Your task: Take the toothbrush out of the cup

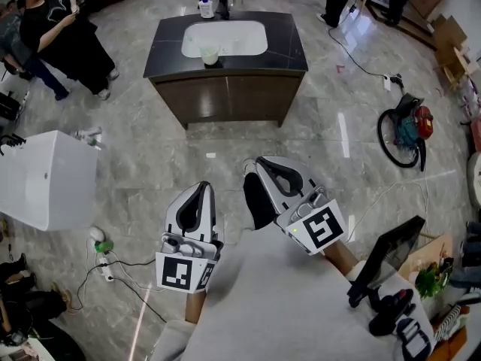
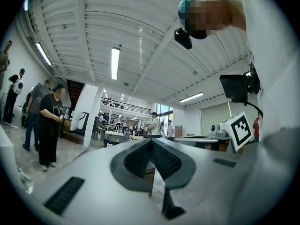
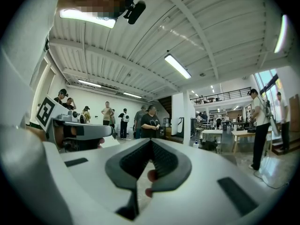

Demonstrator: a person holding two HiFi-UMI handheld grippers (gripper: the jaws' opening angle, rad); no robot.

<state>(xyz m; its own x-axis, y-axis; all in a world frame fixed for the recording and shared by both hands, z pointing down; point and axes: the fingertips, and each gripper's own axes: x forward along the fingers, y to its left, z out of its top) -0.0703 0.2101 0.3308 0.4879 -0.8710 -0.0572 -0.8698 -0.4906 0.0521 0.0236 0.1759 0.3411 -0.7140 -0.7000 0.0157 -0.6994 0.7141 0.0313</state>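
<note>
Left tongs [image 1: 201,187]: jaws together with nothing between them, held over the grey floor [image 1: 143,164].
Right tongs [image 1: 259,162]: jaws closed and empty, just beside the left pair.
Cup [image 1: 210,54]: upright on the dark table [image 1: 169,51], at the front rim of the white sink [image 1: 225,36] — well apart from both tongs.
Toothbrush: too small to make out.

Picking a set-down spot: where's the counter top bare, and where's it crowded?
Bare: the dark counter strip left of the sink, and the matching strip on its right, out to the edge. Crowded: the back edge behind the sink, with the bottle and faucet. The narrow front strip holds the cup at the sink's rim.
</note>
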